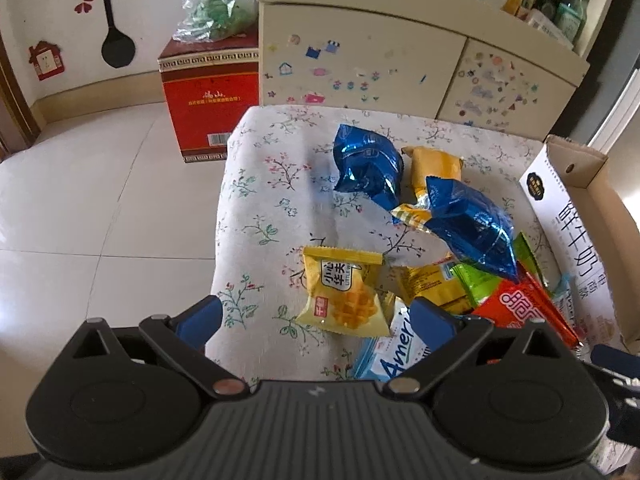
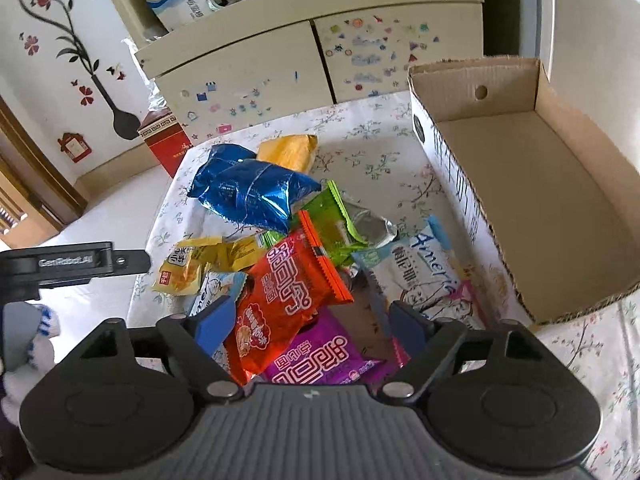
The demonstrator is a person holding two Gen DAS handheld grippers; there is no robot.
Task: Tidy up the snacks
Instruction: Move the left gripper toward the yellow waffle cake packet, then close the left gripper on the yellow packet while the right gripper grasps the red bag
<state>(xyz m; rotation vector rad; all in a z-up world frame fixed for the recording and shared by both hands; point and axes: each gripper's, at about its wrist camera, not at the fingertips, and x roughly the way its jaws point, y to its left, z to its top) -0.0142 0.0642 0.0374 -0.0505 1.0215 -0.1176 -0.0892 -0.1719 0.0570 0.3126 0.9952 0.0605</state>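
- While both grippers hang over the snack heap, neither grips anything: the right gripper (image 2: 308,322) has its jaws apart either side of the orange pack (image 2: 286,294), pads not pressing; the left gripper (image 1: 316,318) stands wide, with the waffle pack (image 1: 342,298) lying between its fingers, untouched.
- Orange pack: it lies on top of the pile near the table's front edge, overlapping a purple pack (image 2: 320,360). It looks a light, puffy, slick film pillow, so I judge it would slip under a shallow pinch. Best taken across its short width at the middle, with the crimped ends left free.
- Waffle pack: a small, flat yellow sachet lying alone on the cloth at the heap's left side. Probably light with a crushable cake inside; a gentle squeeze across the body should do.
- Blue bags (image 1: 368,164), toward the table's far edge, are air-filled and crinkly, and likely to bulge away from the pads.
- Box (image 2: 532,184) stands empty at the table's right edge, open side up, beside the heap.
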